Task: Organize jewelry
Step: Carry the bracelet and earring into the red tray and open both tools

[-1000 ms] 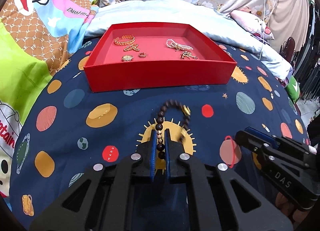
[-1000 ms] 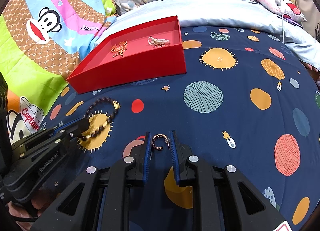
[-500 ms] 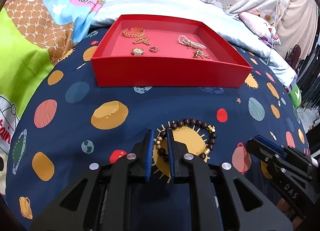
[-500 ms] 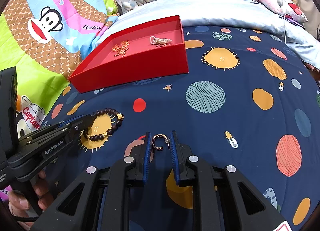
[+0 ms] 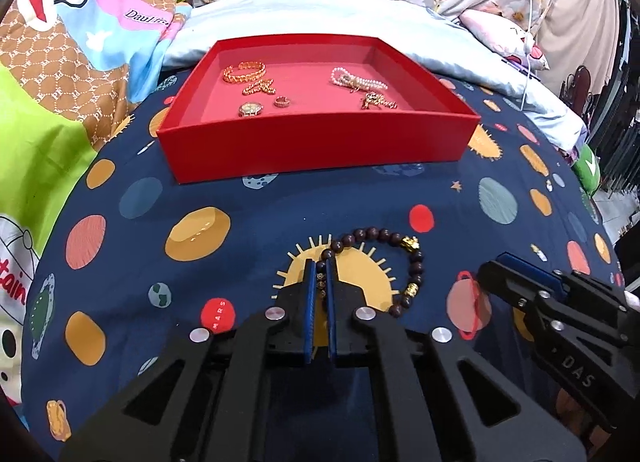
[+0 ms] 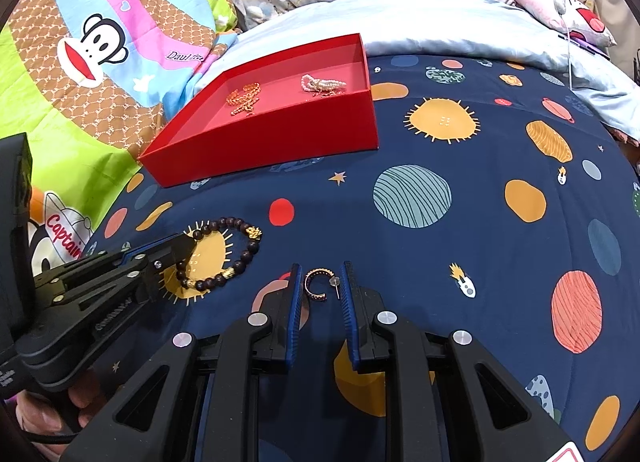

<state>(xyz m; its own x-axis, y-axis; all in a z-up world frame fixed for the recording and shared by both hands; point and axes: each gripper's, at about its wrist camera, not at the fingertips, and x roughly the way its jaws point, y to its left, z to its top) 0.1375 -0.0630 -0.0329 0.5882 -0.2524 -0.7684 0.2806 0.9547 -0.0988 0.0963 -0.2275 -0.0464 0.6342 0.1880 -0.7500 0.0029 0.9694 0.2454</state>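
A dark brown bead bracelet [image 5: 384, 236] with gold charms lies on the navy planet-print bedspread; it also shows in the right wrist view [image 6: 236, 258]. My left gripper [image 5: 320, 266] is shut on the bracelet's left side, low at the bedspread. A small gold hoop earring [image 6: 314, 284] lies between the fingers of my right gripper [image 6: 320, 274], which is open around it. The red tray [image 5: 320, 141] stands beyond, holding gold chains [image 5: 250, 77], a ring [image 5: 282, 101] and a pearl bracelet [image 5: 354, 79].
The navy bedspread [image 6: 460, 149] spreads to the right of the tray. A monkey-print blanket [image 6: 100, 41] lies at the left, a pale blue quilt [image 5: 320, 9] and floral pillows behind the tray. My right gripper's body [image 5: 560, 310] shows at lower right in the left wrist view.
The bracelet hung raised from my left gripper a second ago; it now lies flat on the bedspread, still pinched. My right gripper has stayed open around the earring.
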